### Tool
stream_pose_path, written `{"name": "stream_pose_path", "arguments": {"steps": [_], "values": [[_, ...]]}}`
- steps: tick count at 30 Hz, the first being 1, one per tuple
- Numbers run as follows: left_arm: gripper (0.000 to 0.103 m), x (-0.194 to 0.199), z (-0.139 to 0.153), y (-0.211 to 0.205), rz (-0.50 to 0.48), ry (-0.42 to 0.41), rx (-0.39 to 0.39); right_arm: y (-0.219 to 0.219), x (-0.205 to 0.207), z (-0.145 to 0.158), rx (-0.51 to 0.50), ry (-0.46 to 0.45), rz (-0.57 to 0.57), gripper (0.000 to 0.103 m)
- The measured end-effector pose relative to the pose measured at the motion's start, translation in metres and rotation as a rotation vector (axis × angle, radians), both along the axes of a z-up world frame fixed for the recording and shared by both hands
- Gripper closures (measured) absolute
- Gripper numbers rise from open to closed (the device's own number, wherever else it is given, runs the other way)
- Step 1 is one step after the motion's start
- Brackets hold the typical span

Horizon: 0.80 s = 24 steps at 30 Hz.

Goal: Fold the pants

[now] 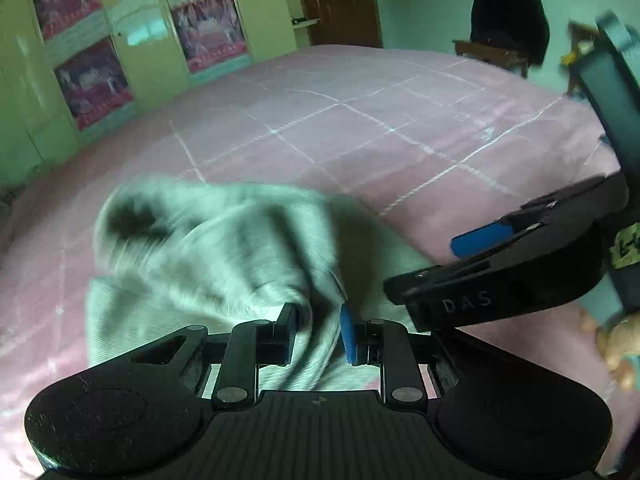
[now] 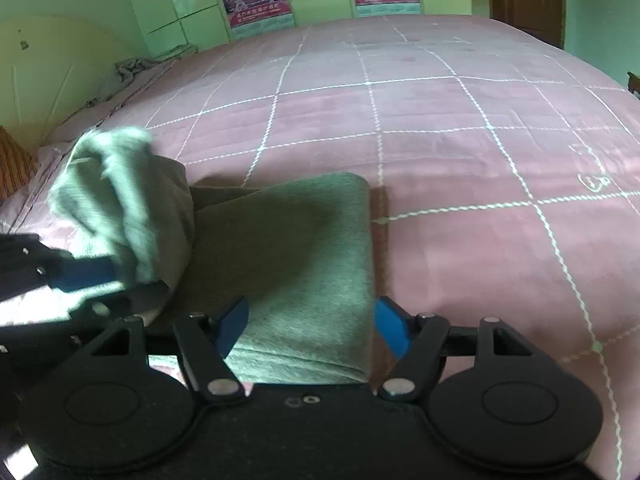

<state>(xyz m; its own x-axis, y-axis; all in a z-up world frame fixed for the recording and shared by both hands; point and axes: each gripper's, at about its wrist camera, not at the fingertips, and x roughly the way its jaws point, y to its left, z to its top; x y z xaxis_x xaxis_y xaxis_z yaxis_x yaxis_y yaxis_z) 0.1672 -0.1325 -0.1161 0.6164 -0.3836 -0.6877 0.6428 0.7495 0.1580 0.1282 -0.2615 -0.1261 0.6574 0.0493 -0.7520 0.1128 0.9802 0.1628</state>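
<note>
The grey pants point(image 2: 288, 264) lie on a pink bed point(image 2: 460, 152) quilted with white grid lines, near its close edge. In the right wrist view a flat, folded part rests on the cover with a neat rounded fold at its far end, and a bunched, blurred part point(image 2: 120, 200) rises at the left.

The right claw point(image 2: 312, 326) hangs low over the flat part, its blue pads spread wide to either side of the cloth and gripping nothing. The left claw point(image 1: 320, 334) has its pads a little apart with a ridge of cloth running between them; motion blur hides whether they pinch it.

Pale green wardrobes point(image 1: 132, 52) with patterned panels stand behind the bed, and a brown door point(image 1: 340, 0) sits beside them. Only the left wrist view shows a dark chair point(image 1: 508, 16) past the bed's far corner, and the right claw point(image 1: 520, 252) crossing in from the right, close to the pants. Only the right wrist view shows crumpled cloth point(image 2: 132, 68) at the bed's edge by the wall, and the left claw point(image 2: 88, 276) against the bunched cloth.
</note>
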Motion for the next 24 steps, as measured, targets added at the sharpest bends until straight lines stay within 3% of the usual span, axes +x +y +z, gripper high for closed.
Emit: {"name": "stream_pose_path", "arguments": {"steps": [5, 9, 15, 17, 20, 24], "values": [[0.080, -0.002, 0.014, 0.018, 0.072, 0.050, -0.105, -0.015, -0.008, 0.001, 0.028, -0.008, -0.024, 0.033], [0.080, 0.018, 0.008, 0.066, 0.263, 0.170, -0.216, -0.015, -0.006, -0.001, 0.063, -0.006, -0.017, 0.033], [0.080, 0.032, -0.033, 0.143, 0.539, 0.307, -0.288, -0.002, 0.005, -0.003, 0.099, 0.004, 0.005, 0.032], [0.080, 0.031, -0.047, 0.158, 0.549, 0.345, -0.332, 0.001, 0.013, -0.004, 0.127, 0.008, -0.004, 0.030], [0.080, 0.022, -0.050, 0.157, 0.543, 0.332, -0.340, 0.000, 0.025, -0.008, 0.193, 0.016, -0.034, 0.024], [0.080, 0.032, -0.052, 0.154, 0.538, 0.326, -0.353, 0.003, 0.042, -0.016, 0.241, 0.034, -0.057, 0.032]]}}
